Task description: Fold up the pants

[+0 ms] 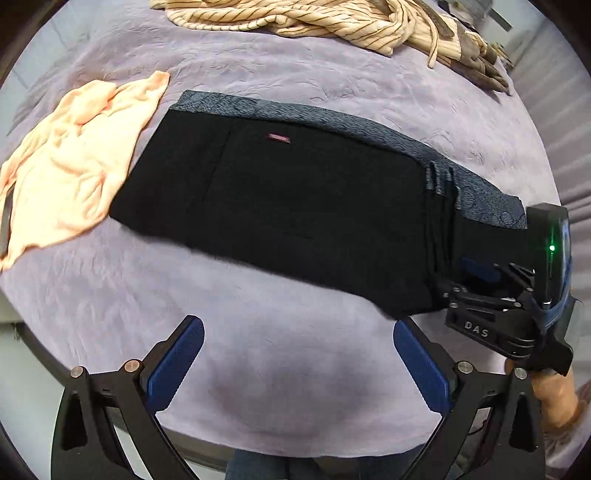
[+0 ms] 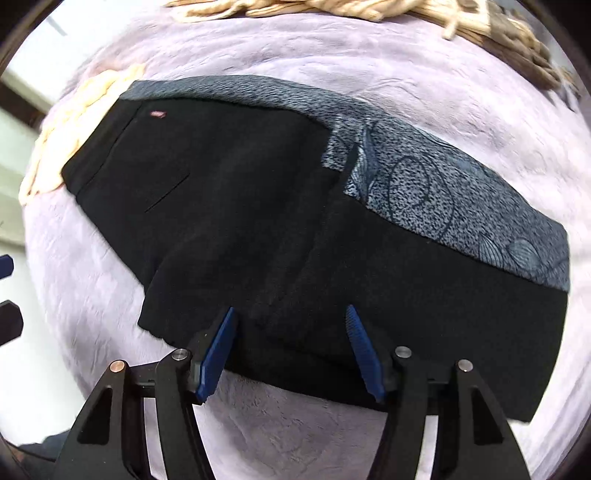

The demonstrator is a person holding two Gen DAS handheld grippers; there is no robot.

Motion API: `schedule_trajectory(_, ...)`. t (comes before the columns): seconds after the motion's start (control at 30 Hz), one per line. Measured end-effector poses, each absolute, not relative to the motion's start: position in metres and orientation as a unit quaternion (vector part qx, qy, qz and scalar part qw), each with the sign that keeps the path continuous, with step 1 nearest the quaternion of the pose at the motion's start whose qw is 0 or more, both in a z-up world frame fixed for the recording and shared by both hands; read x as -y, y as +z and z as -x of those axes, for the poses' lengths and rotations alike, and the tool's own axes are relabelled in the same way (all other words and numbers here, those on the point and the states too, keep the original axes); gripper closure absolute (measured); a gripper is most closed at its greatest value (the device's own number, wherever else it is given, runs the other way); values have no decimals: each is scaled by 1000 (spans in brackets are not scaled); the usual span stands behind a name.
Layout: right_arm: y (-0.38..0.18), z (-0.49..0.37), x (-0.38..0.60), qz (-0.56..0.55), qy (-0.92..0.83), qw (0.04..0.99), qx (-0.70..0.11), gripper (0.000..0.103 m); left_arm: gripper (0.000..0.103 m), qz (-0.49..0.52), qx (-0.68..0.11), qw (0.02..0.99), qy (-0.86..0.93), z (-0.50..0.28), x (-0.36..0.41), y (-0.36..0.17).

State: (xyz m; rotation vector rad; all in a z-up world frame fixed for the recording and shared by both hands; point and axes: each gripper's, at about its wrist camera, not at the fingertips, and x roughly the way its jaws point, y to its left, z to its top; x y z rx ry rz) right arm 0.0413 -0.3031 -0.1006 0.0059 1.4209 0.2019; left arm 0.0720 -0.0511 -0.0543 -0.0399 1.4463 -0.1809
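Note:
The black pants [image 1: 280,206] lie folded flat across the lavender bedspread [image 1: 288,369], a small red label on top. A grey-blue patterned cloth [image 2: 443,192] shows along their far edge; I cannot tell whether it belongs to them. My left gripper [image 1: 297,325] hangs wide open over bare bedspread just in front of the pants' near edge, nothing between its fingers. My right gripper [image 2: 290,310] stands open over the near edge of the pants [image 2: 236,221], its blue pads apart and not pressing the cloth. In the left wrist view its blue pad [image 1: 476,267] sits at the pants' right end.
A peach garment [image 1: 74,158] lies crumpled left of the pants, touching their end. A striped beige garment [image 1: 295,18] and brownish clothes [image 1: 480,55] lie along the far side. A person's hand [image 1: 554,391] holds the right gripper. The bed's near edge runs just below the left gripper.

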Motion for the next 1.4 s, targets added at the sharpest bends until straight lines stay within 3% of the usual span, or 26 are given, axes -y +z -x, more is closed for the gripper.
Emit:
schedule_trajectory(0.27, -83, -40, 262, -3, -24, 725, -688, 35, 0, 40, -648, 755, -94, -108, -44, -76)
schedule_trajectory(0.4, -62, -40, 236, -51, 24, 721, -690, 35, 0, 61, -651, 753, -70, -110, -74, -91)
schedule_trajectory(0.53, -59, -41, 216, -9, 24, 714, -700, 35, 0, 108, -657, 744, -50, -108, -94, -102)
schedule_trajectory(1.0, -74, -22, 217, -48, 27, 666, -744, 35, 0, 221, -669, 703, -97, -126, -83, -129)
schedule_trajectory(1.4, -83, -21, 199, -49, 35, 659, -750, 35, 0, 234, -679, 688, -102, -134, -61, -145)
